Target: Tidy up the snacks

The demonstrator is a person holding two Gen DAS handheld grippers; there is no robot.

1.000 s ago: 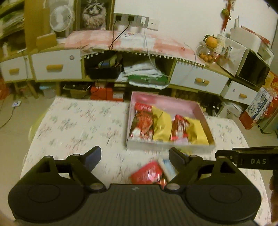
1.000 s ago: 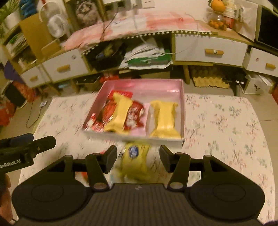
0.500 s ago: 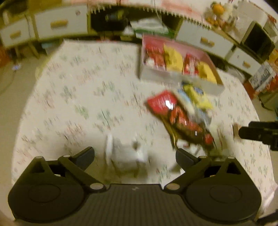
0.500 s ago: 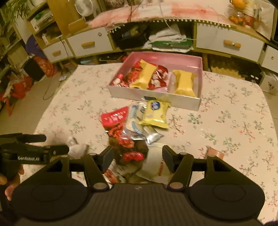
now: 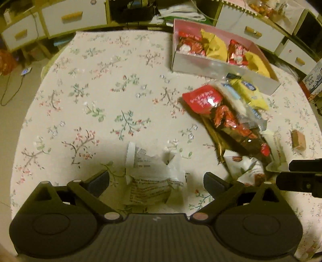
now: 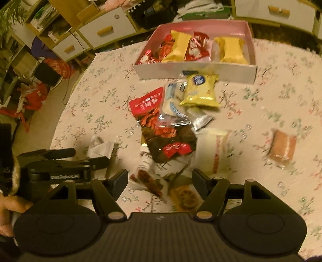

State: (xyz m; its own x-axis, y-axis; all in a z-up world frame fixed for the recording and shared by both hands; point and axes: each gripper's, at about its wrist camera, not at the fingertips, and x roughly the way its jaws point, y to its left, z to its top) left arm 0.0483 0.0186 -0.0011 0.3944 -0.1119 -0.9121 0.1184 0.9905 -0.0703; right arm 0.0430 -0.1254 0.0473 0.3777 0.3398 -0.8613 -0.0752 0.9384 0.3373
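Observation:
A pink-lined box (image 5: 221, 67) (image 6: 193, 70) at the table's far side holds red and yellow snack packs. A heap of loose snacks lies in front of it: a red packet (image 5: 202, 98) (image 6: 147, 103), a yellow packet (image 5: 249, 92) (image 6: 200, 90), a dark red bag (image 6: 169, 141). A white wrapped snack (image 5: 153, 179) lies between the open fingers of my left gripper (image 5: 156, 179). My right gripper (image 6: 160, 177) is open over the near end of the heap, above a white pack (image 6: 217, 153) and a brown pastry (image 6: 185, 197).
A brown cake slice (image 6: 281, 147) (image 5: 298, 139) lies apart at the right. The floral tablecloth (image 5: 90, 100) covers a round table. Drawers and cluttered shelves (image 5: 74, 14) stand behind it. The left gripper shows in the right wrist view (image 6: 64, 163).
Both grippers have pulled back from the box and tilted down toward the near table. The loose snack heap and the white wrapped snack have come into view.

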